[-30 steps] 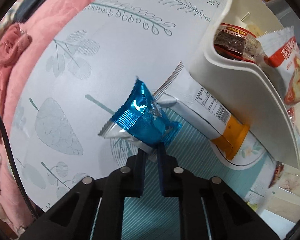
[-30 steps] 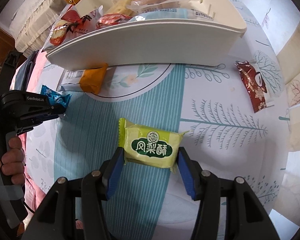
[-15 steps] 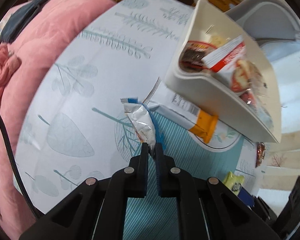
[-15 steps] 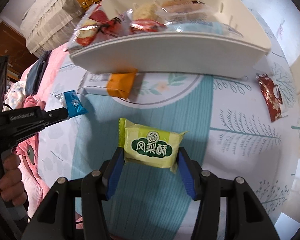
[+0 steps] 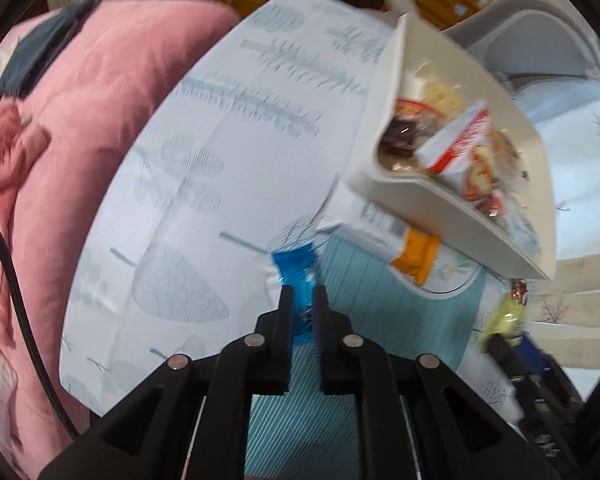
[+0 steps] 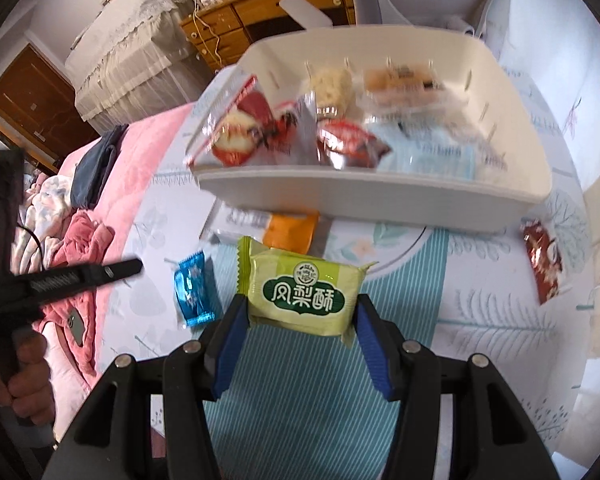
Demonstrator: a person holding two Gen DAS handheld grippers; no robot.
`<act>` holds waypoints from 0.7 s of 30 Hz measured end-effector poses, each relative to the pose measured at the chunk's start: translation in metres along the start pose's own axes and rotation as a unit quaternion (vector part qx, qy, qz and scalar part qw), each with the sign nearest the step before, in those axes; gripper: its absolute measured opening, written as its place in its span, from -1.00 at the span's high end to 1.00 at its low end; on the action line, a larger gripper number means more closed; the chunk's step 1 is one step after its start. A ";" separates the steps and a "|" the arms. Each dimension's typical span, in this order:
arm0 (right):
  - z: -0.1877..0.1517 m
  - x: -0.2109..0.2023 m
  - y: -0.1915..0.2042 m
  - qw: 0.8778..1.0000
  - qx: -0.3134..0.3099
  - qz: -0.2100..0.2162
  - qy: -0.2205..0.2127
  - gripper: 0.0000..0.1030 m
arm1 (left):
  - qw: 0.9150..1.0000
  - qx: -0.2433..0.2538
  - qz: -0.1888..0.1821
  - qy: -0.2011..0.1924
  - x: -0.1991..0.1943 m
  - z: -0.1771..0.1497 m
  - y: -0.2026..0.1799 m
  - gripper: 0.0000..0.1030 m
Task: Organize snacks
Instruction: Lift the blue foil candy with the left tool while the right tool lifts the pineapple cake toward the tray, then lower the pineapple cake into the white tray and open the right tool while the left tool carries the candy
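Observation:
My right gripper (image 6: 302, 300) is shut on a yellow-green pastry packet (image 6: 304, 284), held above the striped cloth in front of the white bin (image 6: 380, 200). The bin holds several wrapped snacks. My left gripper (image 5: 303, 292) has its jaws shut. A blue packet (image 5: 296, 270) shows blurred in line with their narrow gap. In the right wrist view the blue packet (image 6: 192, 292) lies on the cloth, apart from the left gripper (image 6: 138, 267). An orange-and-white packet (image 6: 292, 228) lies partly under the bin's front. A red packet (image 6: 542, 260) lies at the right.
A pink quilt (image 5: 80, 140) with a dark garment (image 6: 96, 168) borders the cloth on the left. A person's hand (image 6: 24, 380) holds the left tool. A wooden dresser (image 6: 260, 12) and a white draped piece (image 6: 132, 52) stand beyond the bin.
Both grippers rose, so the bin's inside now shows. The blue packet, pinched at the left tips half a second ago, now sits apart from them. The right gripper kept its packet.

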State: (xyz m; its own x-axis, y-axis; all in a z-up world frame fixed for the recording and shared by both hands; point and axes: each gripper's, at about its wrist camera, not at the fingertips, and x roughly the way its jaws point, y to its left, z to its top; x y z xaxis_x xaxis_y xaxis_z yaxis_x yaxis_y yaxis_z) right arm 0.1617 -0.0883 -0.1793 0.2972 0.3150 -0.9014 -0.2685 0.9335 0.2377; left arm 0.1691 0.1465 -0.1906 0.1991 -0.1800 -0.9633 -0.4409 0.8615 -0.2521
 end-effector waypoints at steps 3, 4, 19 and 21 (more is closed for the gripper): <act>0.010 -0.014 0.003 1.000 -0.007 -0.007 -0.020 -0.04 | 1.000 -0.010 0.008 0.026 0.016 0.002 0.004 0.52; 0.014 -0.020 0.004 0.999 -0.013 -0.010 -0.029 -0.04 | 0.999 -0.011 0.012 0.033 0.021 0.003 0.005 0.43; 0.051 -0.055 -0.006 0.995 -0.028 -0.050 -0.083 -0.05 | 0.996 -0.013 0.043 0.073 0.065 0.011 -0.005 0.21; 0.052 -0.054 -0.007 0.995 -0.028 -0.050 -0.081 -0.04 | 0.996 -0.006 0.050 0.077 0.067 0.011 -0.008 0.22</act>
State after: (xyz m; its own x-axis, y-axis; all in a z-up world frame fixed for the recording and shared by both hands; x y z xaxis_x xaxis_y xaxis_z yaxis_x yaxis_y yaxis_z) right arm 0.1946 -0.1030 -0.1134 0.4680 0.2479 -0.8482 -0.2790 0.9522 0.1244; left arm 0.1957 0.1322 -0.2524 0.0182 -0.1657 -0.9860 -0.4617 0.8733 -0.1553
